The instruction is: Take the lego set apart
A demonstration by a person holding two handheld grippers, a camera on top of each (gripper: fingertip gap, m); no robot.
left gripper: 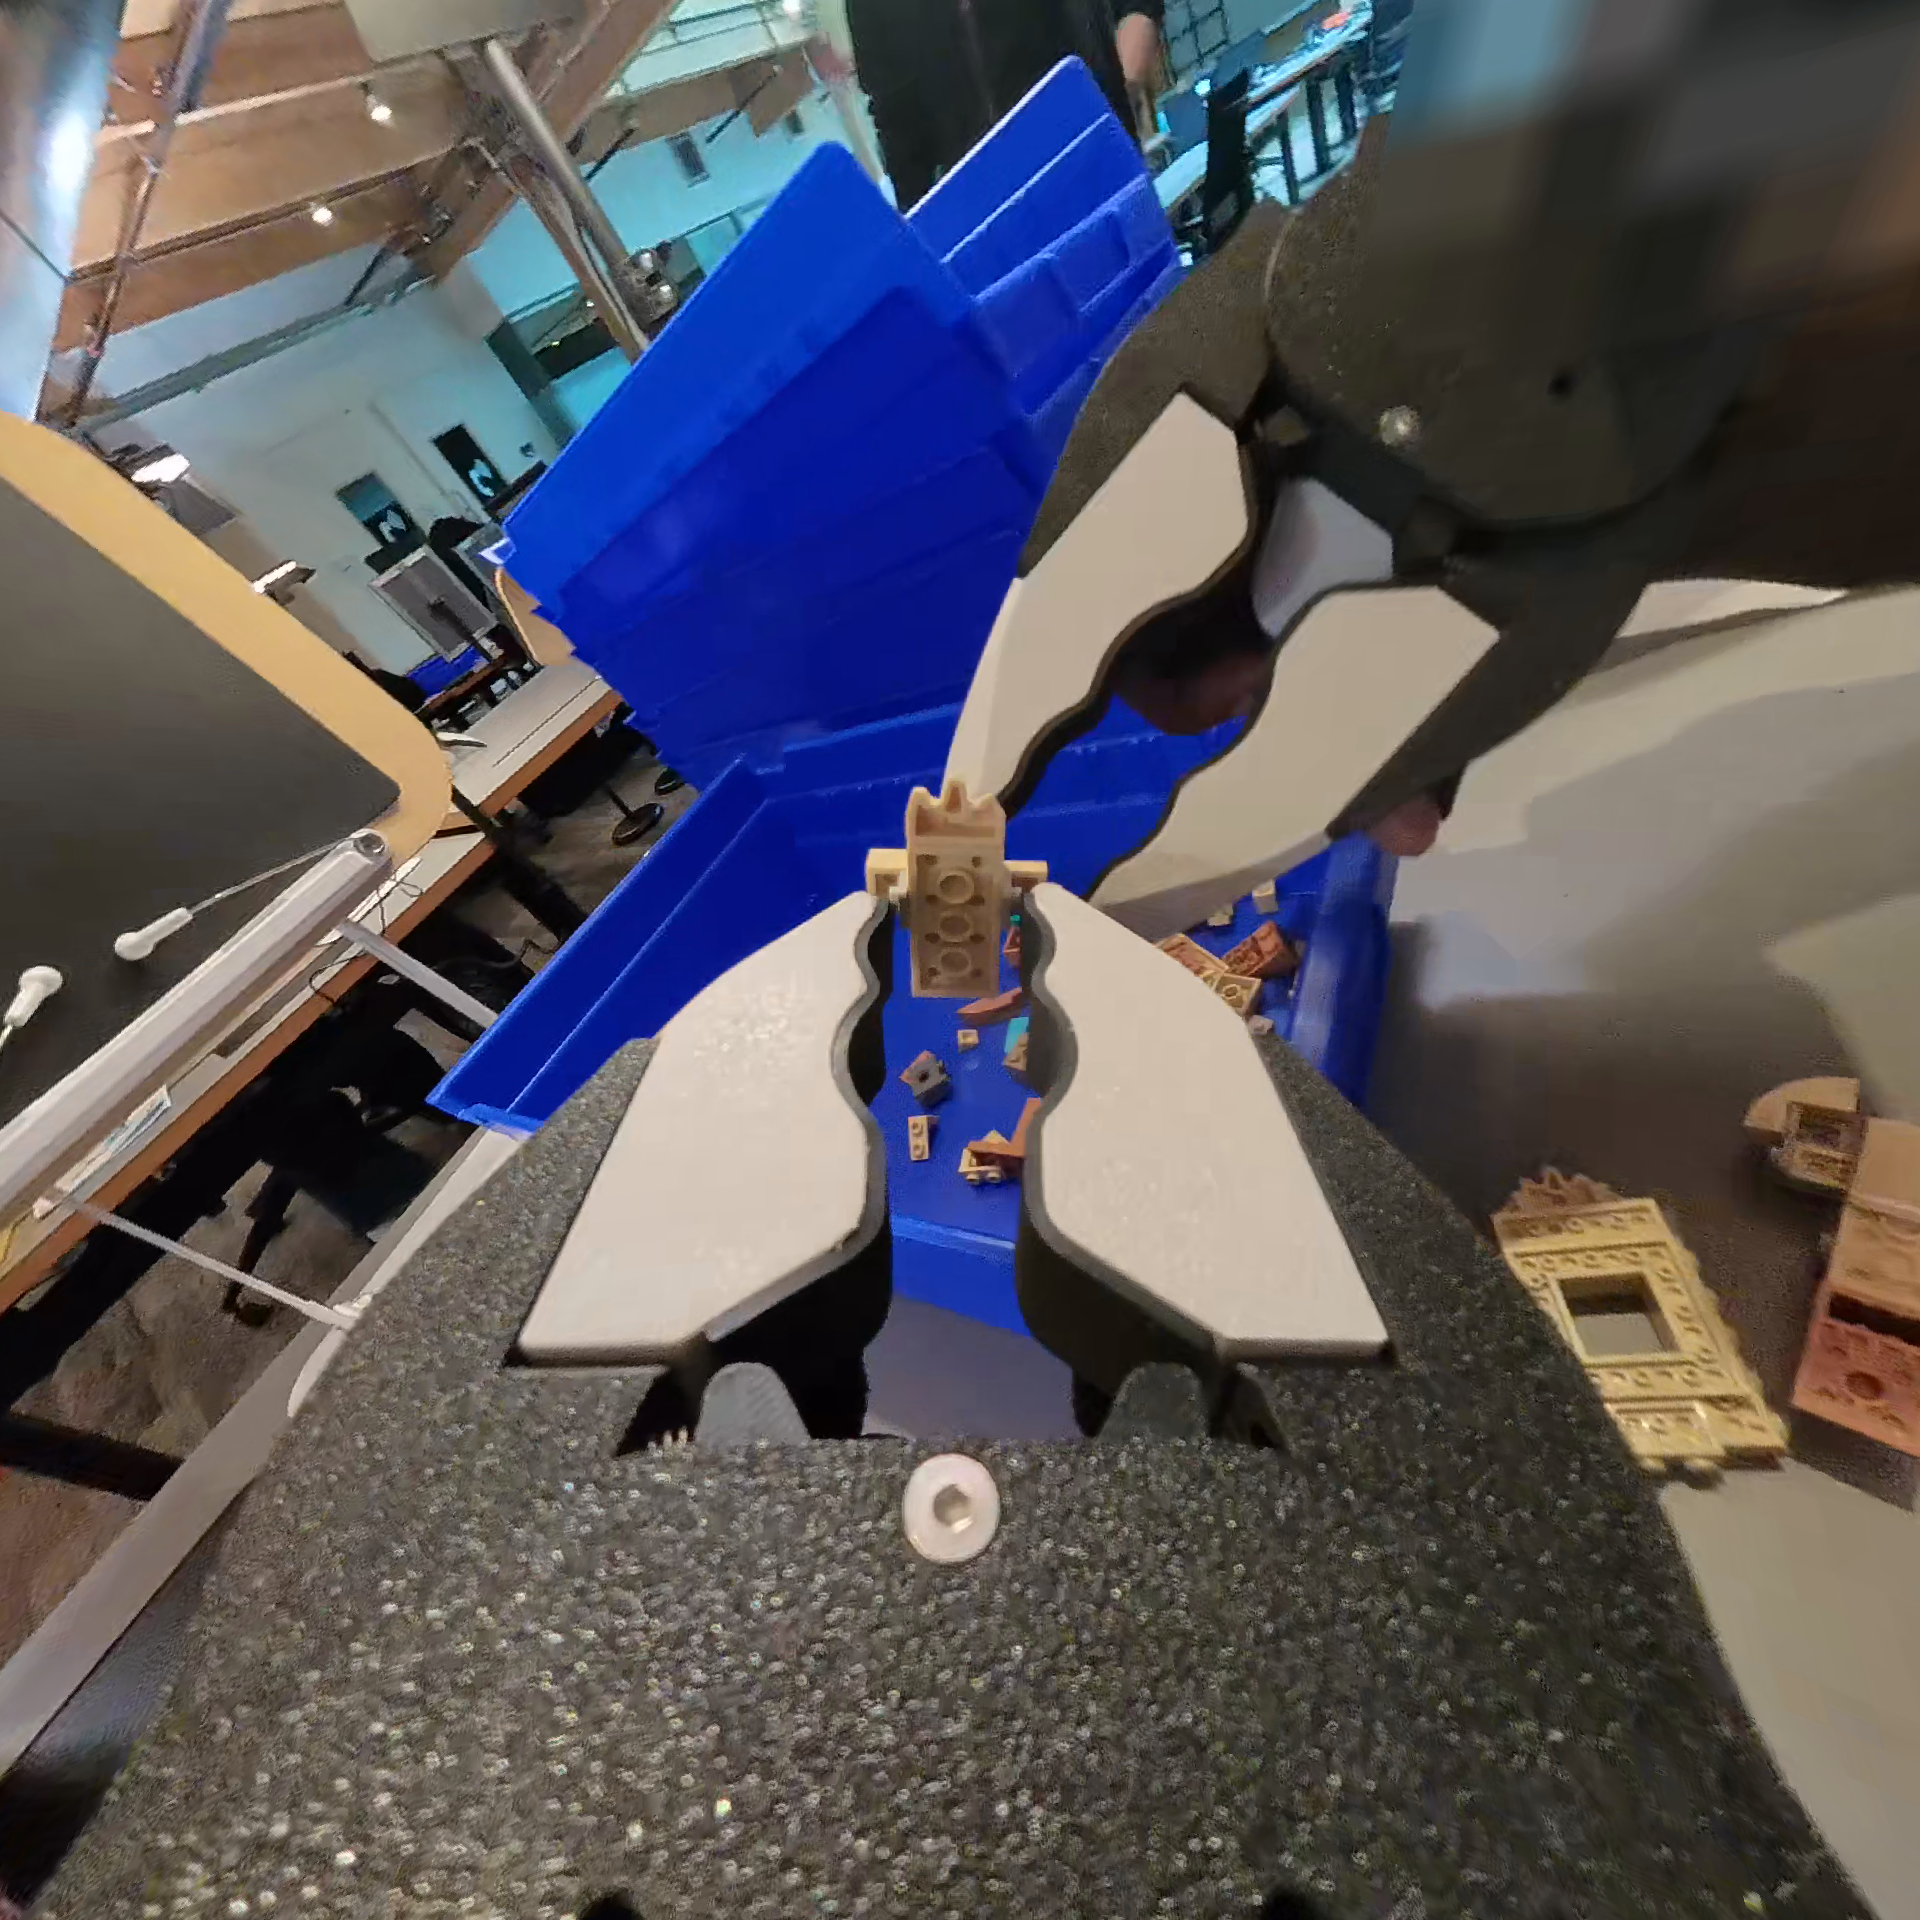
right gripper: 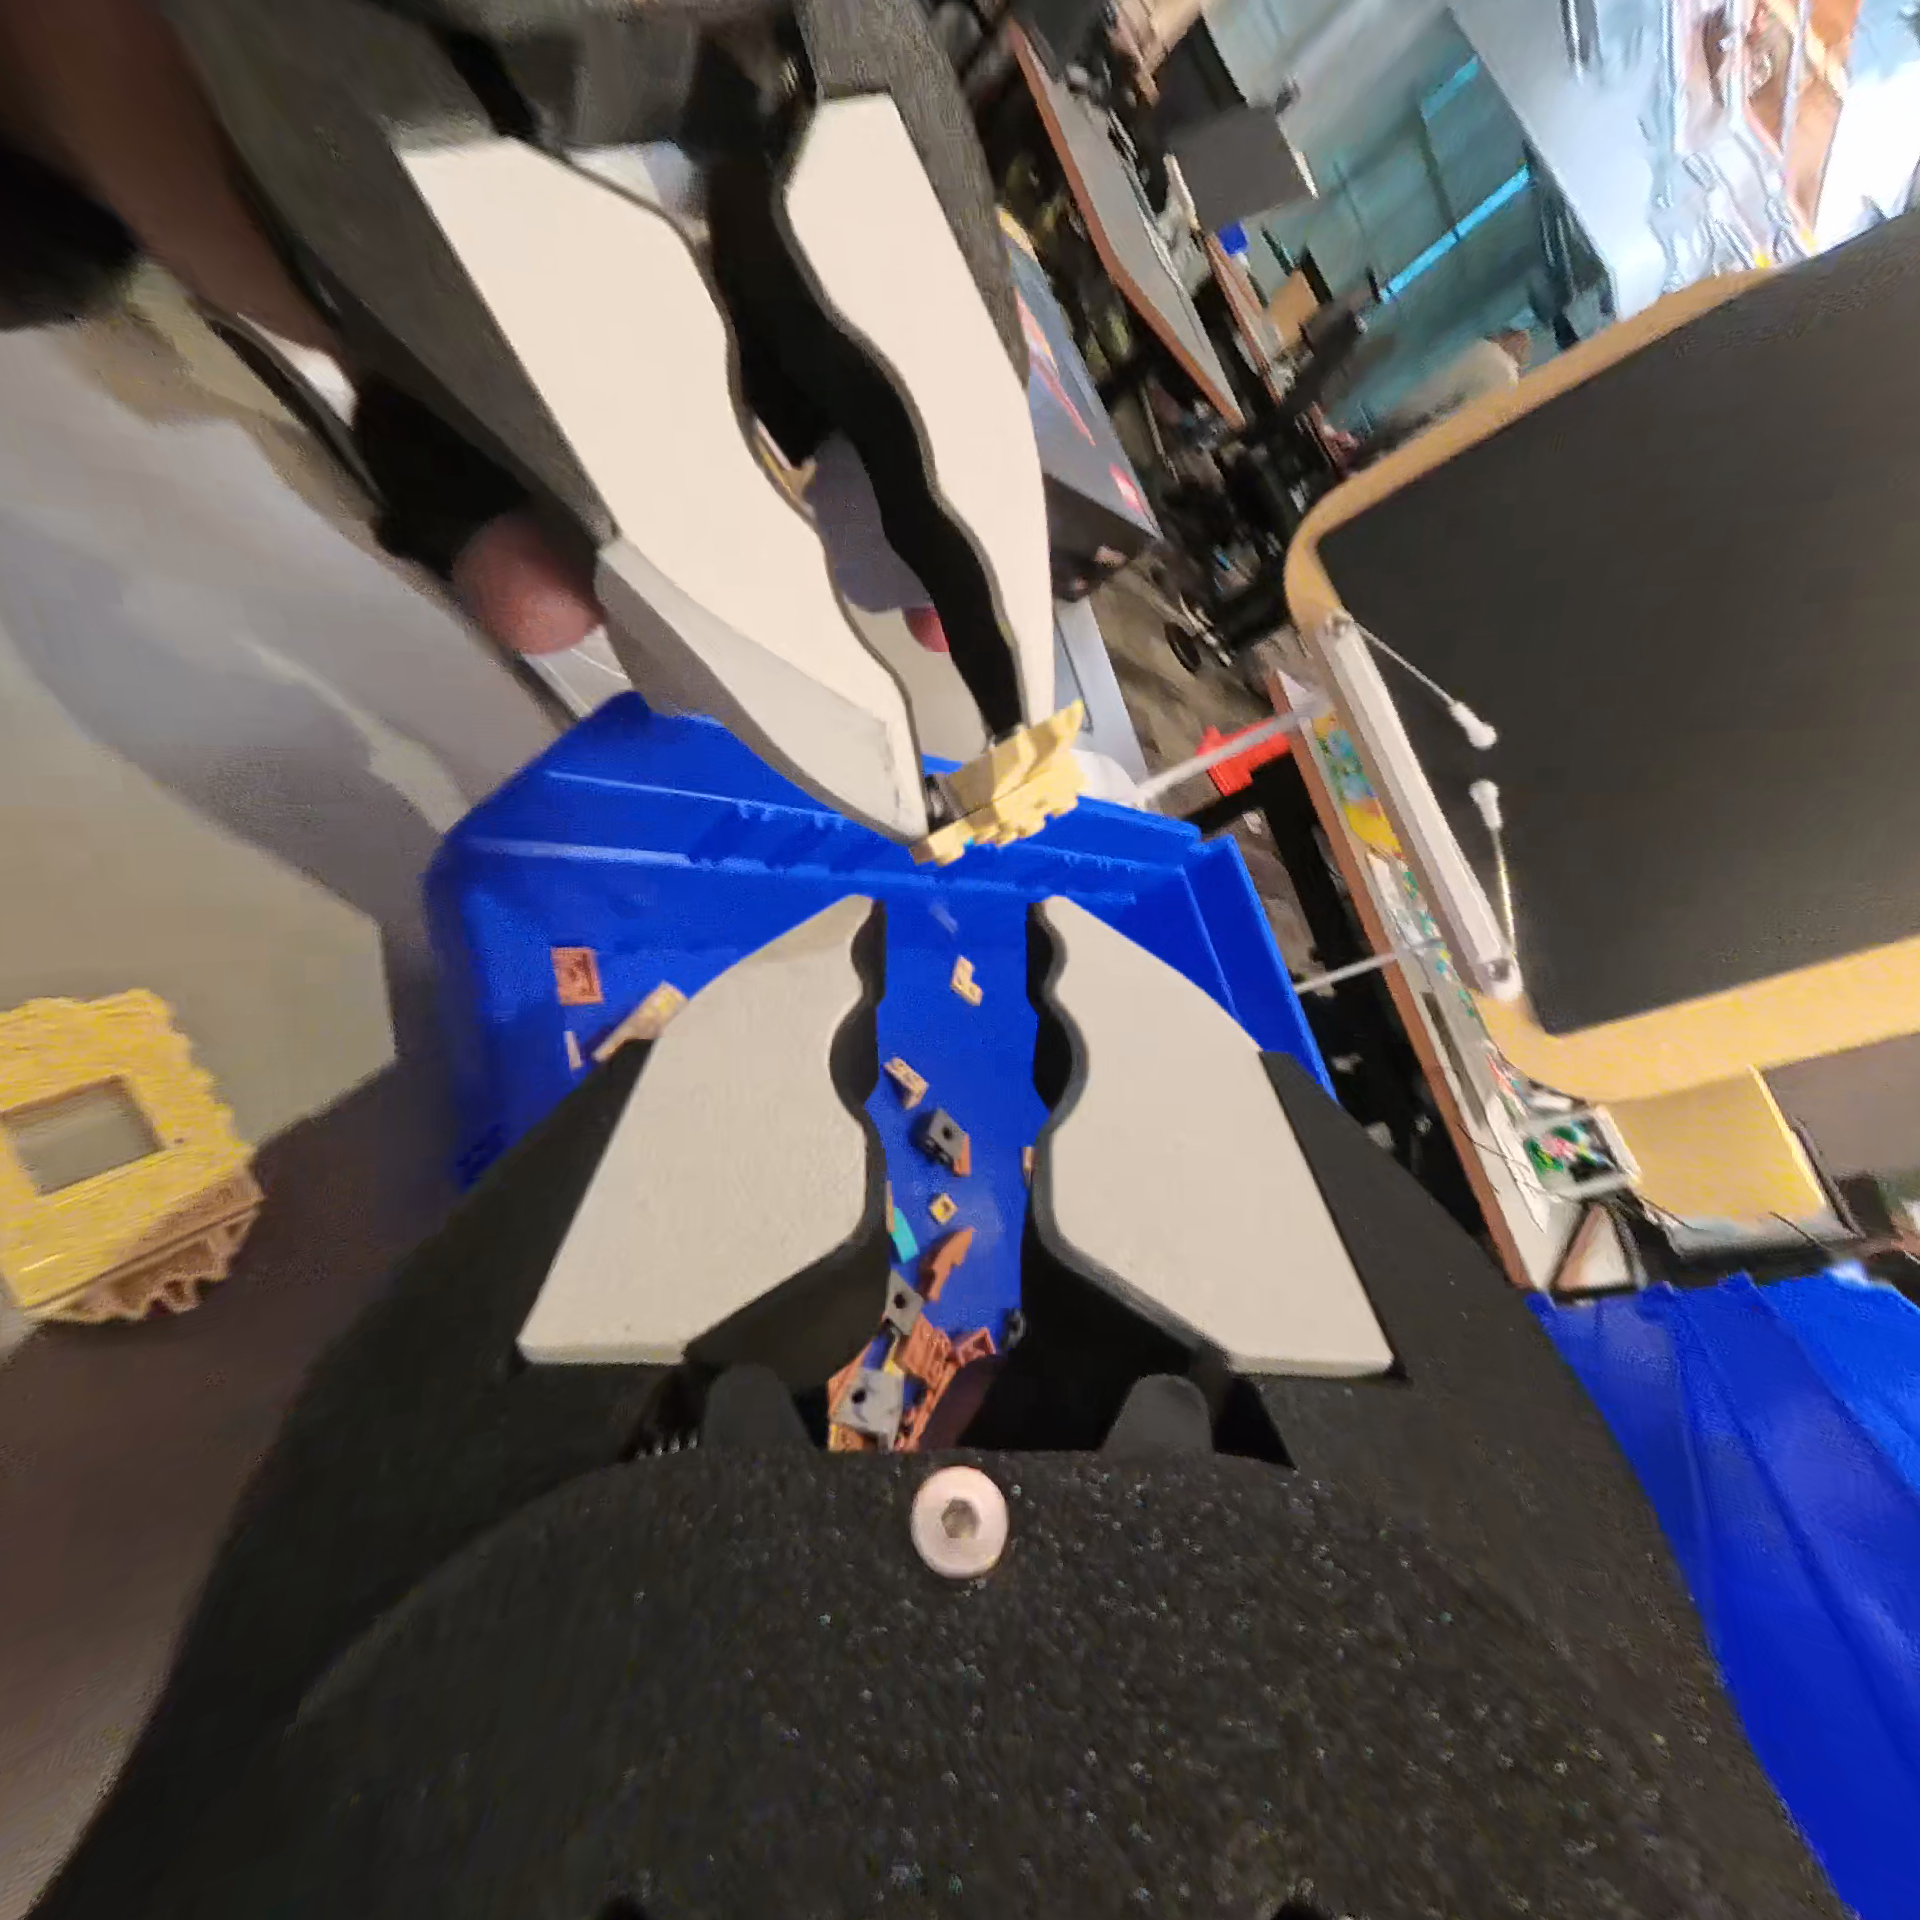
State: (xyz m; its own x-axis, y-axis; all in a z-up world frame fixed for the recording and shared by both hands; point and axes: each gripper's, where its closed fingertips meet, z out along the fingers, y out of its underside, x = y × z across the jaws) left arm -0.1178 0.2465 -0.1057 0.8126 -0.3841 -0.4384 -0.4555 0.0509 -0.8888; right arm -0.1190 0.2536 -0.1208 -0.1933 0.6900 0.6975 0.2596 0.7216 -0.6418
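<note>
Two hand-held grippers hover over a blue bin [left gripper: 727, 935] with small brown and tan bricks [right gripper: 940, 1138] scattered on its floor. The left gripper [left gripper: 954, 914] has its jaws drawn narrowly together on a tan brick assembly [left gripper: 951, 904], a studded plate with a spiked top and short side tabs. Its fingertips [left gripper: 1081, 935] press in on the piece near those tabs, and most of the assembly stands out beyond the tips, above the bin.

The right gripper [right gripper: 956, 920] comes in from the upper right of the left one. Its jaws stand partly apart with nothing between them; only the bin floor shows in the gap. Its nearer fingertip is just beside the spiked top of the assembly; whether they touch cannot be told. The right wrist view is blurred.

Beside the bin, on the grey table [left gripper: 1714, 727], lie a tan frame with a square opening [left gripper: 1631, 1330] and a pinkish brick block [left gripper: 1860, 1340].

The grip looks slender: the piece is caught only at its lower edges, so a knock from the other gripper's finger could twist it loose and drop it among the loose bricks. Squeezing could also pop the tabs off.
</note>
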